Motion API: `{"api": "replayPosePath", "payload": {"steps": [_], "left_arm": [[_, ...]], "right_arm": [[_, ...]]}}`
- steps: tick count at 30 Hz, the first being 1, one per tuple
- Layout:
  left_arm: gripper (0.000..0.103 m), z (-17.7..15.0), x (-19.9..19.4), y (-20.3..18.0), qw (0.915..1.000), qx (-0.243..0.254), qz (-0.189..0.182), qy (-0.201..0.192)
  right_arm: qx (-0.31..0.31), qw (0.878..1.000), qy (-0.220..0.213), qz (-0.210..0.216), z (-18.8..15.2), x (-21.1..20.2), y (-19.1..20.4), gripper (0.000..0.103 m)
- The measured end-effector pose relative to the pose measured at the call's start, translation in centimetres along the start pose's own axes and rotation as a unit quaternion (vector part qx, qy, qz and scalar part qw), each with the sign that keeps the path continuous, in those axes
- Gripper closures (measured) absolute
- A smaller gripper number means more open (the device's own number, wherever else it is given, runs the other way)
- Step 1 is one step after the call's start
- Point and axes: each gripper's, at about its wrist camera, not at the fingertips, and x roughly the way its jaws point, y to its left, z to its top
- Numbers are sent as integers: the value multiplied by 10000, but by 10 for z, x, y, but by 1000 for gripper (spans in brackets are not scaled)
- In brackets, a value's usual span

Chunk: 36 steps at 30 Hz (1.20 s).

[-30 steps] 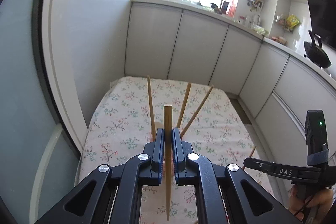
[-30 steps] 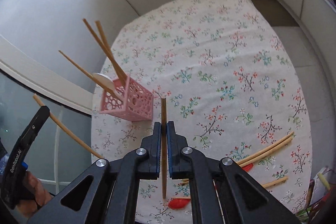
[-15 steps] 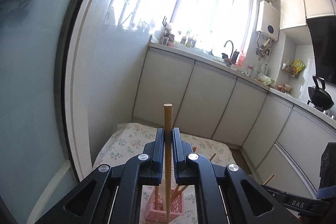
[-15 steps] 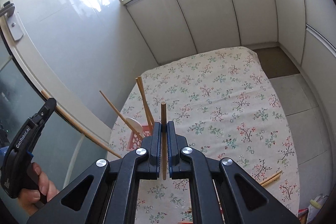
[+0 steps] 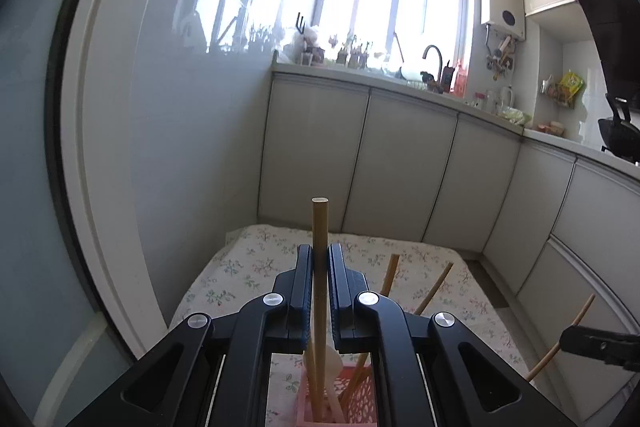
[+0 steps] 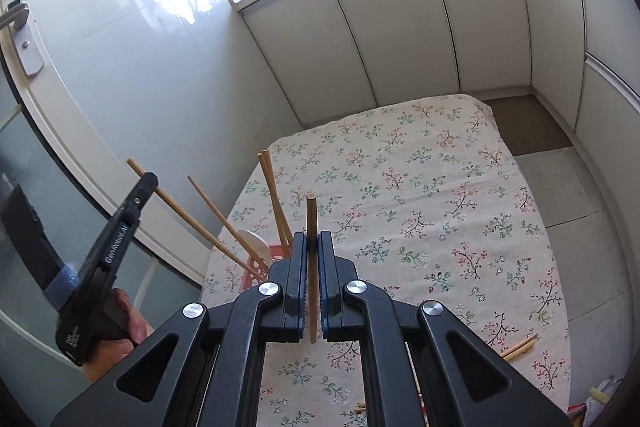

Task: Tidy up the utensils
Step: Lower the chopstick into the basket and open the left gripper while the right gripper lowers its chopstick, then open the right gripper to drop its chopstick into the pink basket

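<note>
So I'm running both grippers here, and each one is clamped down tight on a single wooden chopstick. My left gripper (image 5: 319, 257) is pinching its chopstick (image 5: 320, 227) upright between the pads, and the lower end is reaching down into the pink holder (image 5: 362, 393) right below the jaws. That holder is a perforated pink basket sitting on the floral tablecloth (image 6: 420, 187), near the table's left edge in the right wrist view. It's already holding a few other chopsticks (image 5: 390, 273) leaning out at angles, plus a white spoon (image 6: 252, 241) poking up beside them.

My right gripper (image 6: 312, 251) is squeezing its own stick, the second chopstick (image 6: 311, 219), also standing roughly upright. It's hanging over the table just to the right of the holder (image 6: 266, 265), not in it. From the right camera I'm seeing the left tool (image 6: 108, 259) off to the left, with a hand (image 6: 128, 323) wrapped around its handle.

There are still loose chopsticks (image 6: 520, 345) lying on the cloth toward the near right side, well apart from the holder. White kitchen cabinets (image 6: 400, 27) are running along behind the table.
</note>
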Motion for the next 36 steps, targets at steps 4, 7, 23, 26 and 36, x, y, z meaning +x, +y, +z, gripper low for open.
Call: {"api": "replayPosePath", "payload": {"steps": [4, 7, 23, 26, 36], "left_arm": [[95, -11, 22, 5, 9986, -83, -28, 515], [88, -14, 25, 7, 9971, -143, -42, 751], [39, -18, -15, 40, 9875, -191, 553, 1466], [39, -26, -13, 48, 9841, -263, 522, 1679], [39, -31, -7, 51, 9804, -213, 428, 1913]], "right_arm": [[-4, 10000, -41, 5, 0, 0, -2, 98], [0, 9999, -106, 29, 2, -3, -2, 98], [-508, 9944, -905, 190, 33, -18, 54, 98], [-707, 9937, -873, 45, 30, -3, 66, 98], [-1199, 9898, -617, -457, 15, 50, 82, 98]]}}
